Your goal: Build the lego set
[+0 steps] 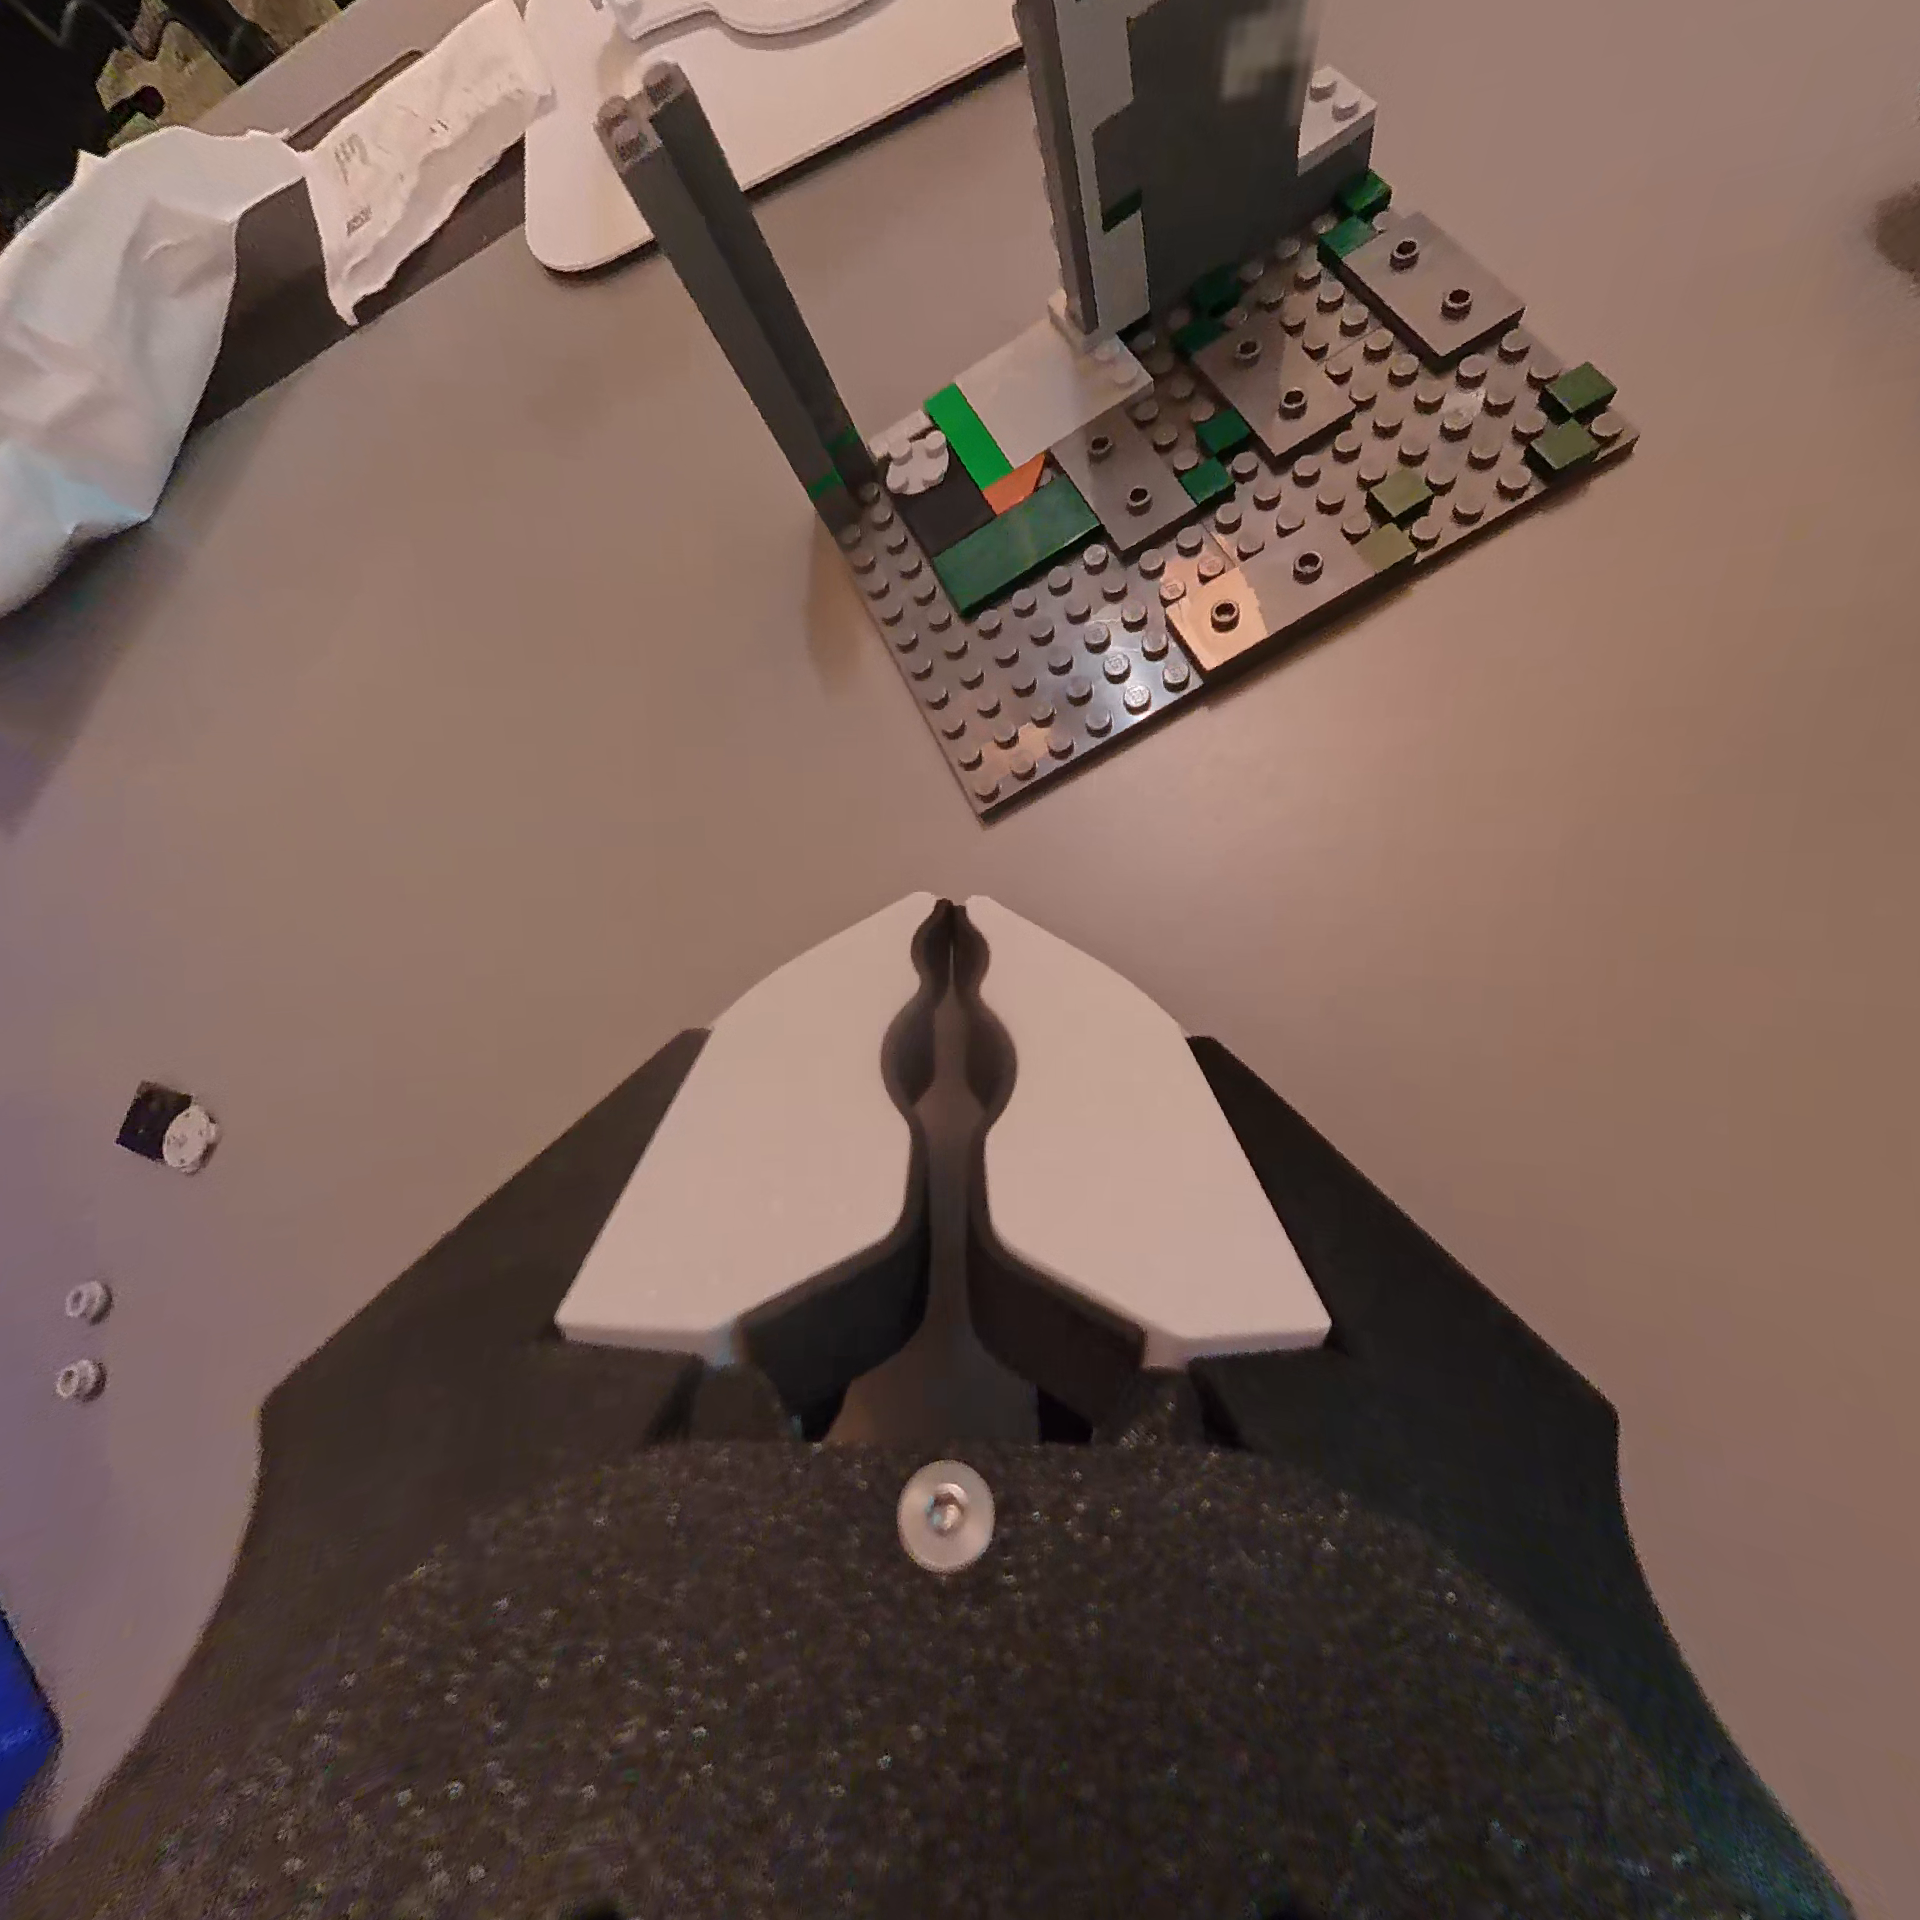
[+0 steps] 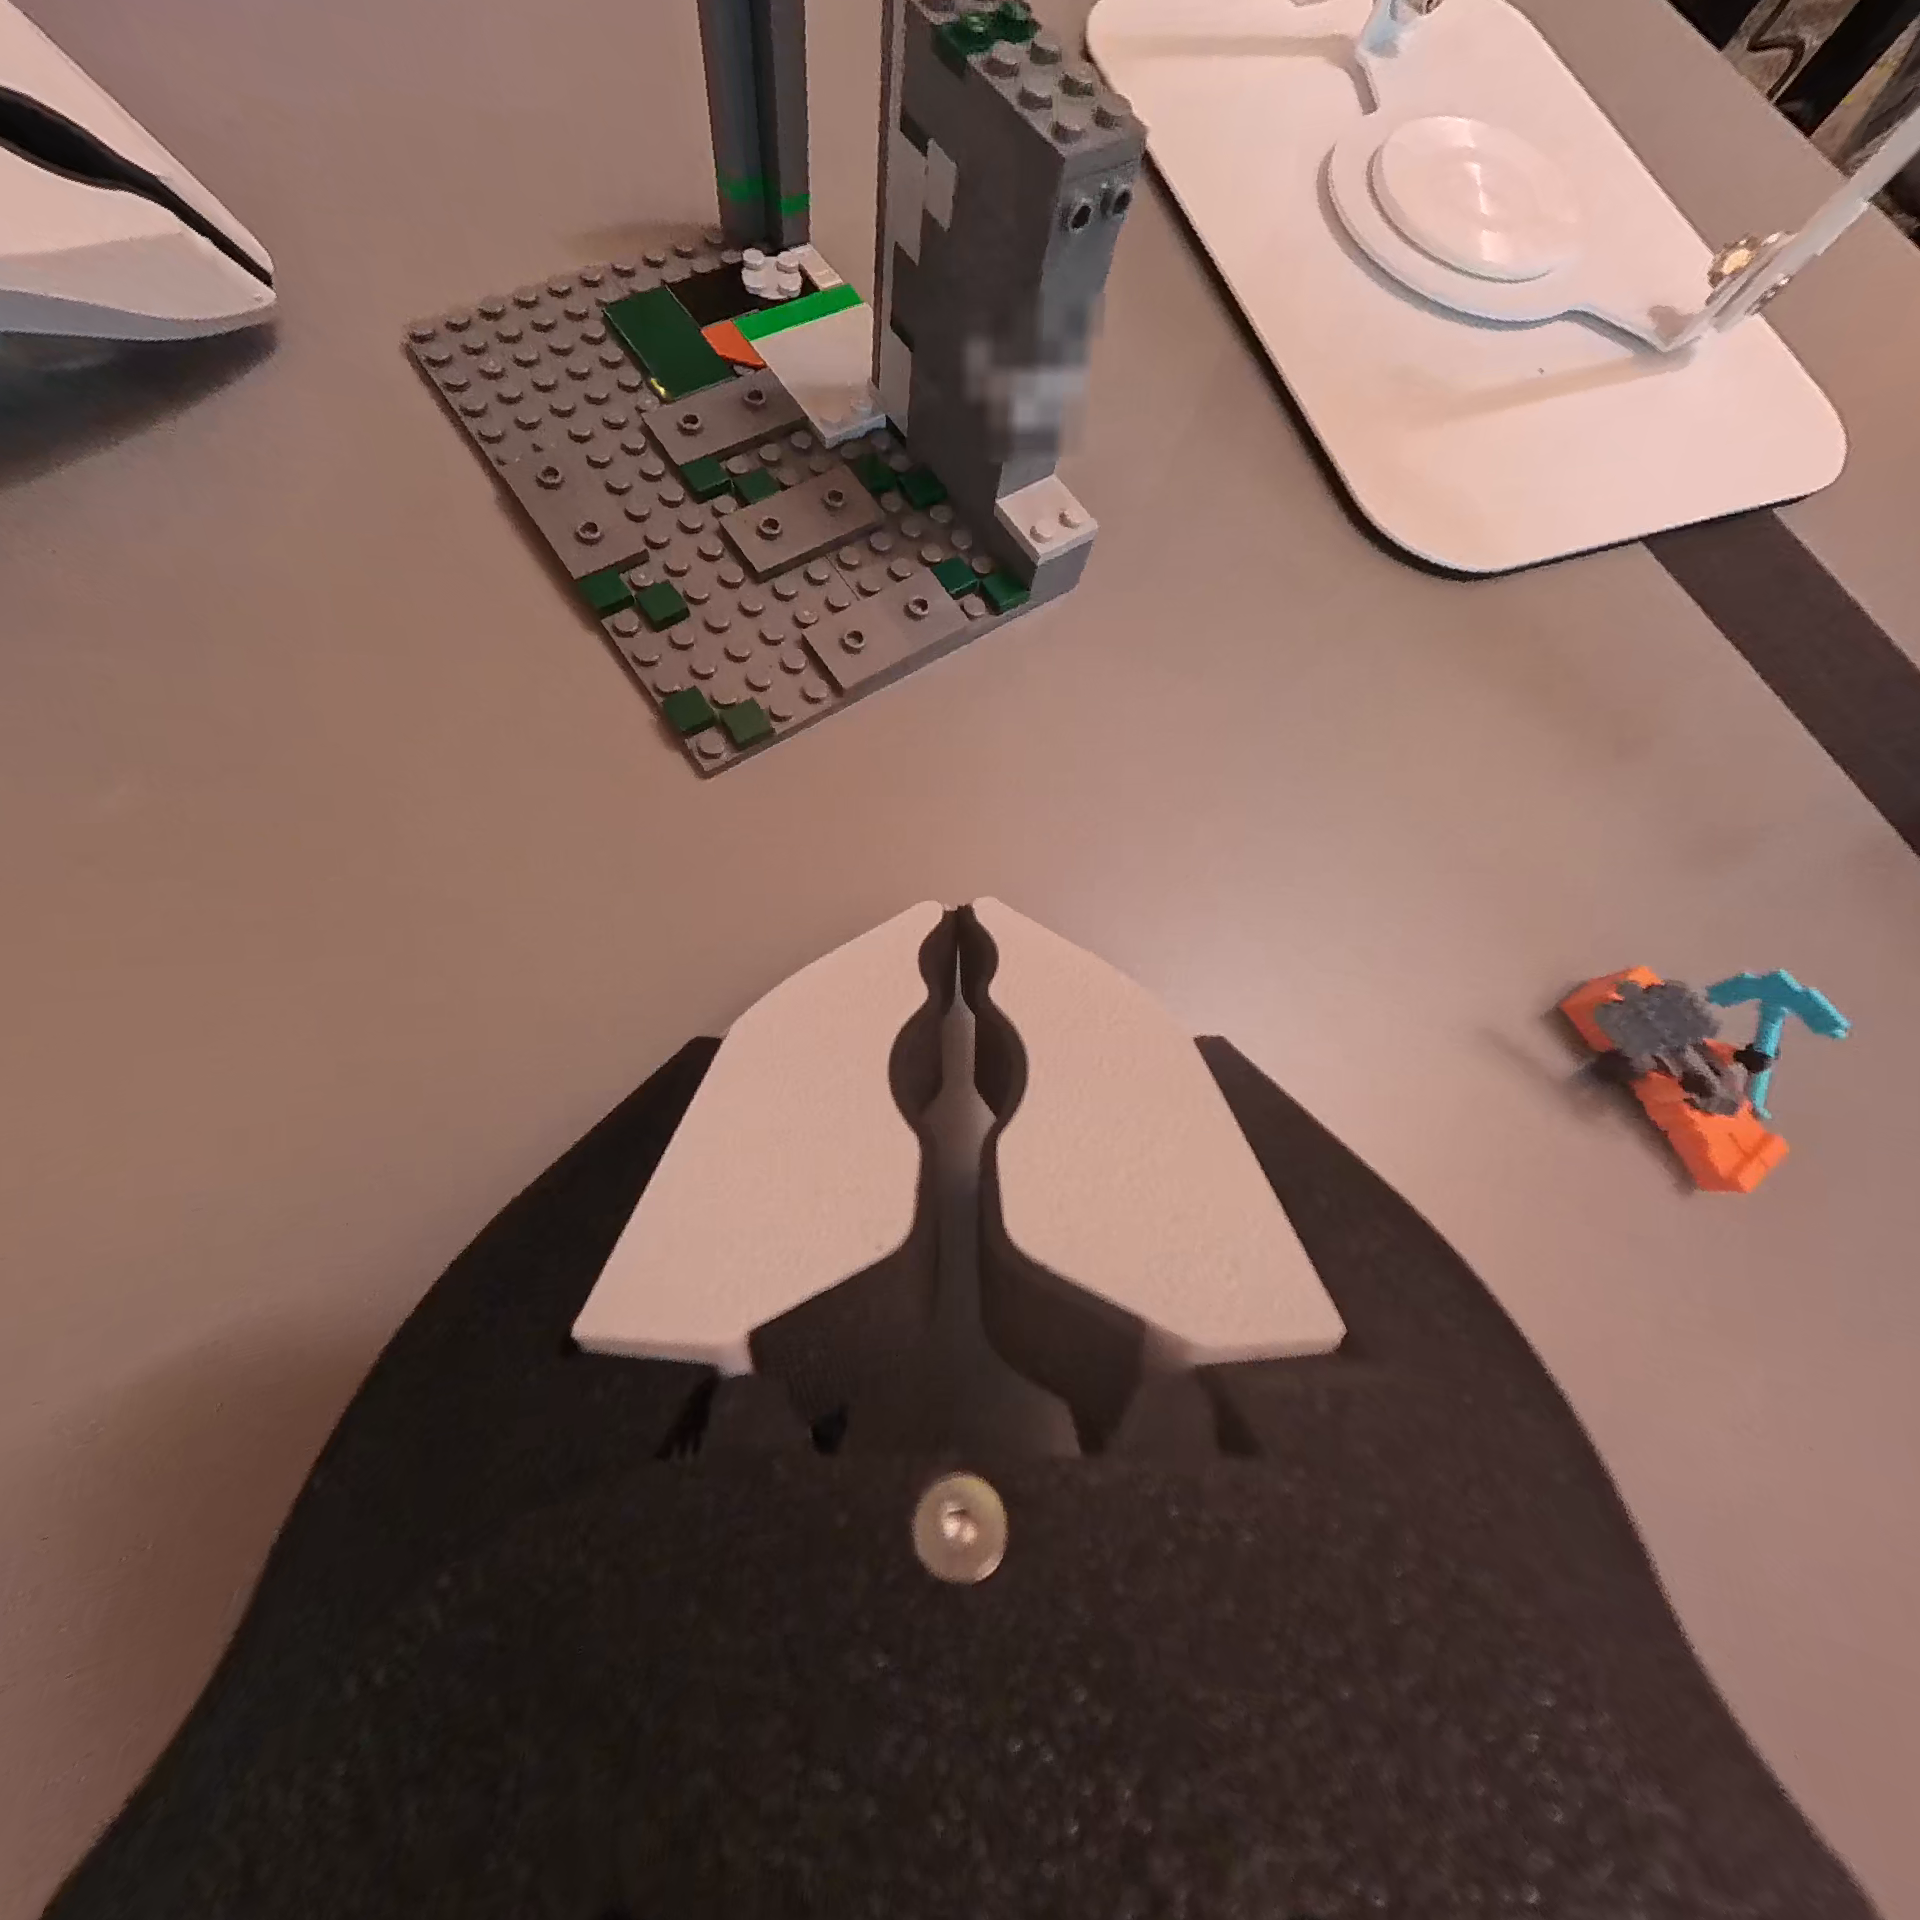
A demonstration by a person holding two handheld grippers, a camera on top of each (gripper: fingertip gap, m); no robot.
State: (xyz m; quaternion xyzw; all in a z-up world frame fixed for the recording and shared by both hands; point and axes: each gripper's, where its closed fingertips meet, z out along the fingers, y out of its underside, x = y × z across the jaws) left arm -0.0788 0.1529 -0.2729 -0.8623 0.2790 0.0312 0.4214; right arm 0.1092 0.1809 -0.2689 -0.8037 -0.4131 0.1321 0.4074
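A dark grey lego baseplate with green tiles stands on the table ahead of my left gripper, which is shut and empty, short of the plate's near corner. On the plate stand a thin dark pillar and a tall grey wall. In the right wrist view the same baseplate, pillar and wall lie ahead of my right gripper, also shut and empty. A small orange, grey and teal lego piece lies to its right.
White plastic bags lie at the far left. A dark square piece with a grey round piece and two small grey round studs lie at the left. A white stand base sits at the far right. The other gripper's white finger shows at the left edge. Spacing between my two grippers at the tips: around 20 cm. To the thin dark pillar: left tips about 11 cm, right tips about 20 cm.
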